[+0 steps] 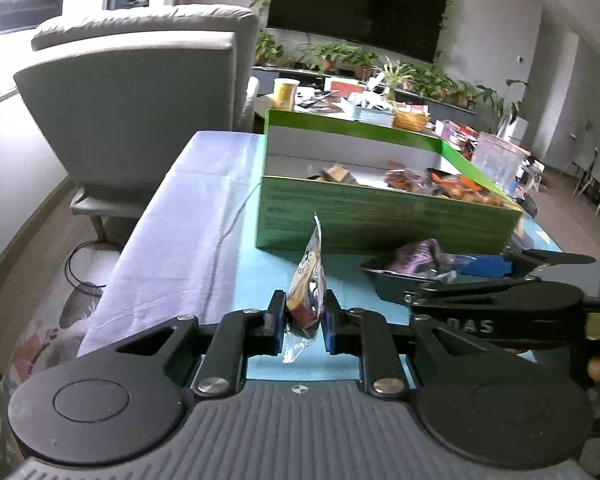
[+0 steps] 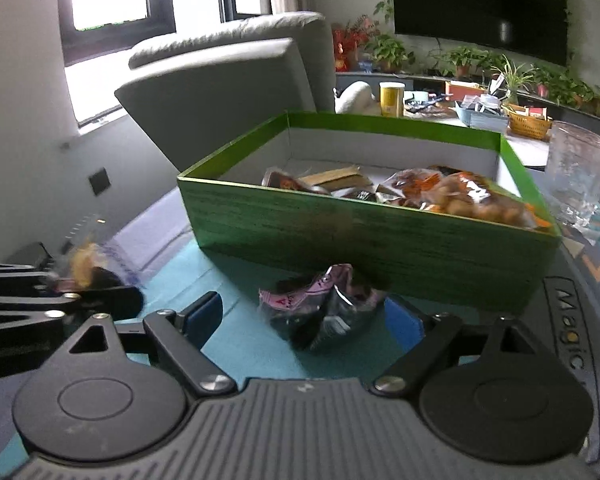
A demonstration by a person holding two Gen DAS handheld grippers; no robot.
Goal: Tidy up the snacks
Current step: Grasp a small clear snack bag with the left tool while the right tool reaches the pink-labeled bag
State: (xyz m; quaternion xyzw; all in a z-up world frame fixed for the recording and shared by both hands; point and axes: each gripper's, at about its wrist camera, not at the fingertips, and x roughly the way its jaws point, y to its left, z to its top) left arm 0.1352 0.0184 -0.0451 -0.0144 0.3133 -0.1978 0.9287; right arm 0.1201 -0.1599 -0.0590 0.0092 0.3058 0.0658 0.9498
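Note:
My left gripper (image 1: 304, 312) is shut on a small yellow and brown snack packet (image 1: 310, 276), which stands on edge between the blue pads. Just ahead on the teal cloth is a green box (image 1: 380, 220) with several snack bags inside. At the right, my right gripper (image 1: 420, 270) holds a pink and black packet (image 1: 414, 254). In the right wrist view that packet (image 2: 324, 308) sits between the blue pads of the right gripper (image 2: 306, 316), just short of the green box (image 2: 380, 240). The left gripper (image 2: 84, 280) shows blurred at the left edge.
A grey armchair (image 1: 140, 100) stands behind the table's far left. A clear glass mug (image 2: 576, 172) sits right of the box. Beyond is a cluttered table with a yellow can (image 2: 392, 98) and a basket (image 2: 528, 122). A pale cloth (image 1: 188, 220) covers the table's left side.

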